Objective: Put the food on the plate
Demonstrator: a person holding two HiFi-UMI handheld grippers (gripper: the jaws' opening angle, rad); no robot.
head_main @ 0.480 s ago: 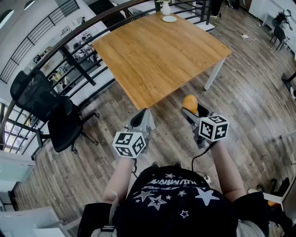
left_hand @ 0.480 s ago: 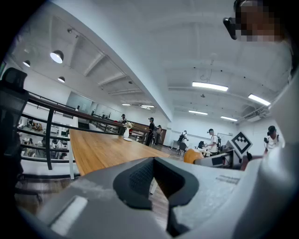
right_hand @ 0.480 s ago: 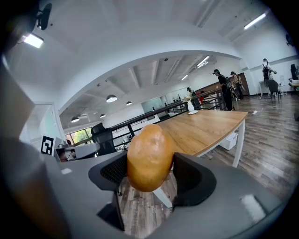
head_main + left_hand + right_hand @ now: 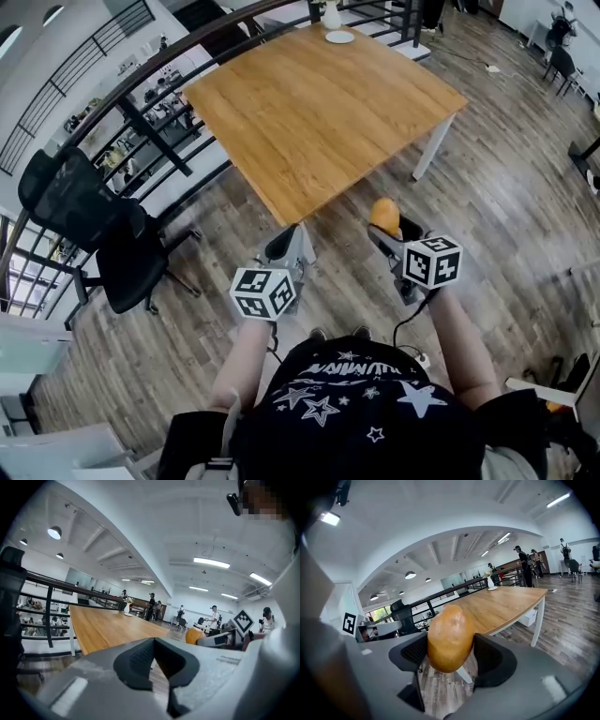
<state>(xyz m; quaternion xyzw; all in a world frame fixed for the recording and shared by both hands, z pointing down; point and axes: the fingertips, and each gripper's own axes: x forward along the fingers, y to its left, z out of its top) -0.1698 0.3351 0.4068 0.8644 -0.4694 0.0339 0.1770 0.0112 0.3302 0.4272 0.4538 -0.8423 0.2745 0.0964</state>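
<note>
Our bread roll [image 4: 450, 637], short of the wooden table [image 4: 319, 103].
Right gripper [image 4: 392, 234] clamps it; left gripper's [image 4: 154, 656] jaws together; plate [image 4: 339, 37] at far corner.

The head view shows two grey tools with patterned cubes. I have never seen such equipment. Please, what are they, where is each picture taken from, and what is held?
A person holds a gripper in each hand; the cubes belong to them. The head view looks down from a camera on the person's head. Each other view comes from a camera on that gripper. The right gripper clamps a round orange-brown food; the left gripper is shut and empty. At the far end of the wooden table stand a white plate and a vase.
</note>
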